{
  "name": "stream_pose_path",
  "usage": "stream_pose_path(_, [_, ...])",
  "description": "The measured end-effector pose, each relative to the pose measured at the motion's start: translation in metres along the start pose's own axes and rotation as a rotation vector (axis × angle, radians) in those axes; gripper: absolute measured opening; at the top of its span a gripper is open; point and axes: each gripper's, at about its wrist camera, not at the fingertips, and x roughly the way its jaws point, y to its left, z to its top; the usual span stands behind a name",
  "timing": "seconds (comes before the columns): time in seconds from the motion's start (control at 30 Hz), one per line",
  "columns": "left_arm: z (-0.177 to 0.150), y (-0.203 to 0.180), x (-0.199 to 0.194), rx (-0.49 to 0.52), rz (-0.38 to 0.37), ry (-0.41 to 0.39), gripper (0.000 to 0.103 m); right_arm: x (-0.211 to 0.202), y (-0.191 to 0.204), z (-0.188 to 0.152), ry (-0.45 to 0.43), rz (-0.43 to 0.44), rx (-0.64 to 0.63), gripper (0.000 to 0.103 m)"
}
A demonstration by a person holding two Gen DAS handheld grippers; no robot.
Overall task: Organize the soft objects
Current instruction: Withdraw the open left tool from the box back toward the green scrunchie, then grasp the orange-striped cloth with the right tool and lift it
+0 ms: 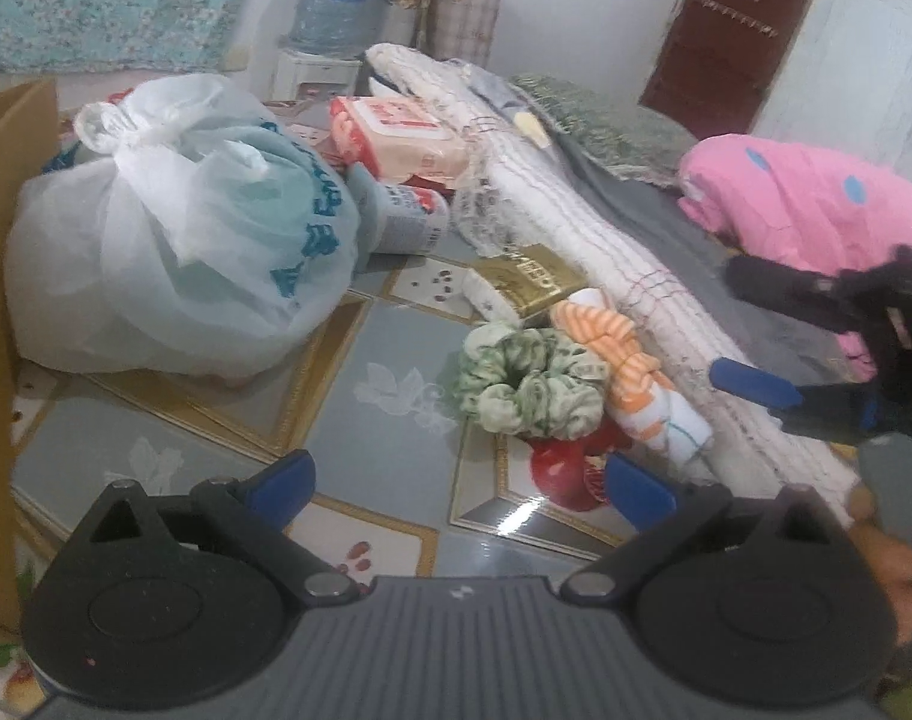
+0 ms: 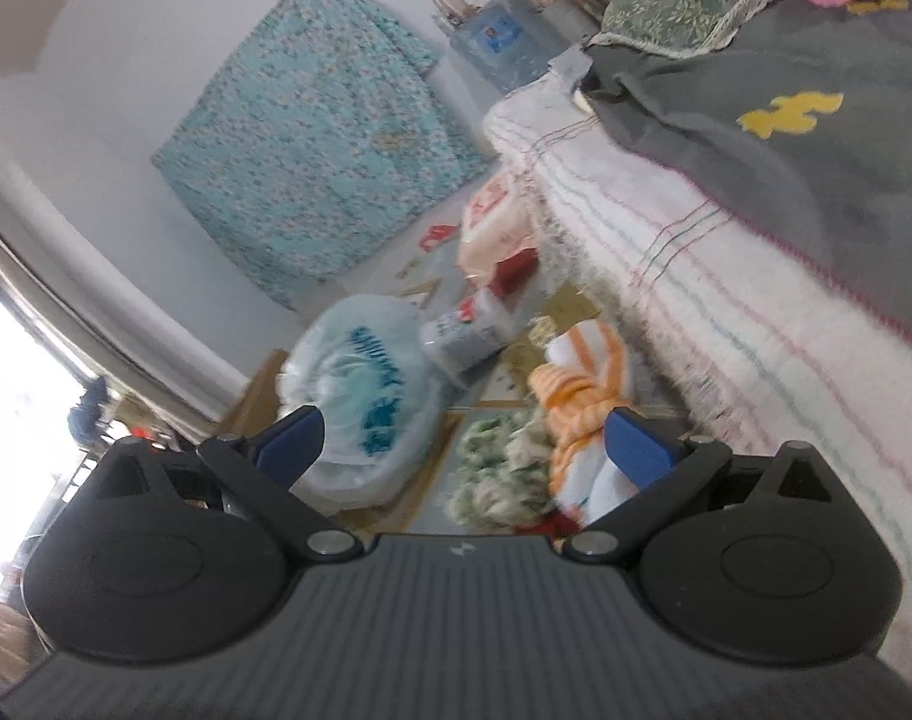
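Two soft items lie side by side on the patterned floor mat (image 1: 360, 348): a green-and-white scrunchie (image 1: 531, 381) and an orange-and-white striped cloth (image 1: 630, 372). The cloth touches the scrunchie on one side and rests against the edge of the white knitted blanket (image 1: 588, 240) on the other. A red object (image 1: 561, 471) shows partly beneath the scrunchie. A gold packet (image 1: 531, 279) lies just behind both items.

Left tool (image 1: 459, 483): fingers spread, holding nothing, positioned just short of the scrunchie. Right tool (image 2: 462, 441): fingers spread, holding nothing, tilted, pointed at the same two items; its view is motion-blurred. In the left wrist view the right tool appears at the right edge, above the blanket.

Farther left on the mat stand a knotted white plastic bag (image 1: 180, 240), a toppled white bottle (image 1: 408, 216) and a pink wrapped pack (image 1: 402, 138). A grey cover (image 2: 774, 150) and a pink spotted fabric (image 1: 804, 192) lie on the blanket. A water jug (image 1: 336, 0) stands at the wall.
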Motion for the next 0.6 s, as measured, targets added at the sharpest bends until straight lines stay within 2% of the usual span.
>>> stream_pose_path(0.1, [-0.002, 0.002, 0.003, -0.006, -0.026, 0.001, 0.103, 0.009, 0.000, 0.003, 0.006, -0.088, -0.038, 0.094])
stream_pose_path(0.2, [-0.003, 0.003, 0.006, 0.002, -0.038, 0.000, 0.103, 0.016, 0.002, 0.003, 0.030, -0.160, -0.085, 0.084])
stream_pose_path(0.33, [-0.005, -0.002, 0.009, 0.049, 0.001, -0.007, 0.103, 0.028, -0.002, -0.001, 0.091, -0.265, -0.136, 0.058])
stream_pose_path(0.37, [-0.005, -0.003, 0.010, 0.063, 0.013, -0.004, 0.103, 0.028, -0.002, -0.001, 0.091, -0.265, -0.136, 0.054])
stream_pose_path(0.4, [-0.006, -0.004, 0.012, 0.076, 0.022, 0.000, 0.103, 0.033, -0.005, -0.002, 0.120, -0.302, -0.153, 0.053])
stream_pose_path(0.5, [-0.007, -0.005, 0.014, 0.089, 0.020, 0.010, 0.103, 0.037, -0.008, -0.004, 0.147, -0.306, -0.161, 0.051])
stream_pose_path(0.57, [-0.008, -0.004, 0.014, 0.085, 0.010, 0.018, 0.103, 0.040, -0.010, -0.006, 0.162, -0.287, -0.148, 0.041])
stream_pose_path(0.6, [-0.008, -0.004, 0.015, 0.082, 0.005, 0.021, 0.103, 0.038, -0.011, -0.005, 0.160, -0.268, -0.122, 0.040])
